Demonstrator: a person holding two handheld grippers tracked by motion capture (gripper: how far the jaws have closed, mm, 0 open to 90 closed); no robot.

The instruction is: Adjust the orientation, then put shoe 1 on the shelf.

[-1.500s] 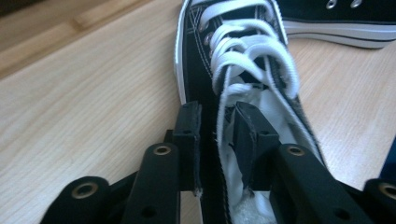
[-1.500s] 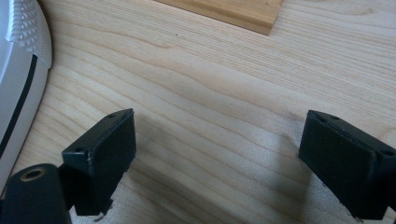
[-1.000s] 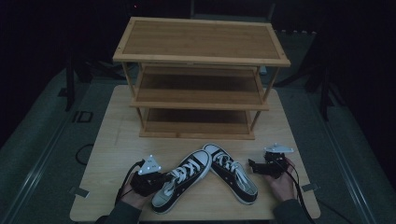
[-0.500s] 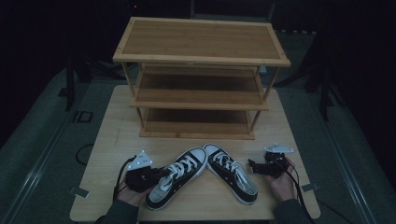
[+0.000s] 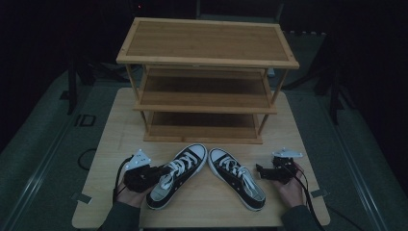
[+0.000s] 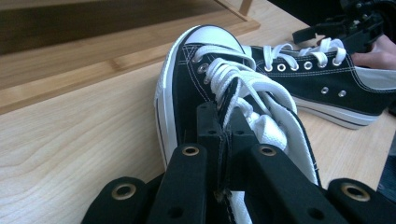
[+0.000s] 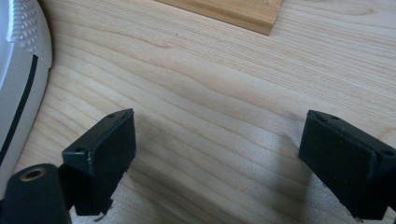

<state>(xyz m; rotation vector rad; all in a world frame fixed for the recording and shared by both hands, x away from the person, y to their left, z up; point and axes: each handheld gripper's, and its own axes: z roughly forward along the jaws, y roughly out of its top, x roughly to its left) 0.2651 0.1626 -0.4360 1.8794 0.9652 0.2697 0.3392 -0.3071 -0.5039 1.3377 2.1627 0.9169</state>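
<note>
Two black canvas sneakers with white laces and toe caps lie on the wooden table in front of a rack. My left gripper is shut on the black fabric at the opening of the left sneaker. In the left gripper view its jaws pinch that fabric just behind the laces of this sneaker. The right sneaker lies flat beside it, toe toward the rack. To its right my right gripper is open, and its jaws stand wide over bare wood with that sneaker's white toe cap at the left edge.
A three-tier bamboo shoe rack stands at the back of the table; its lowest shelf is close behind the sneakers' toes. Its base lies just ahead of the right gripper. Dark floor surrounds the table.
My left gripper has shifted a little left and away from the table's front edge, carrying the left sneaker with it. The right gripper and right sneaker have stayed put.
</note>
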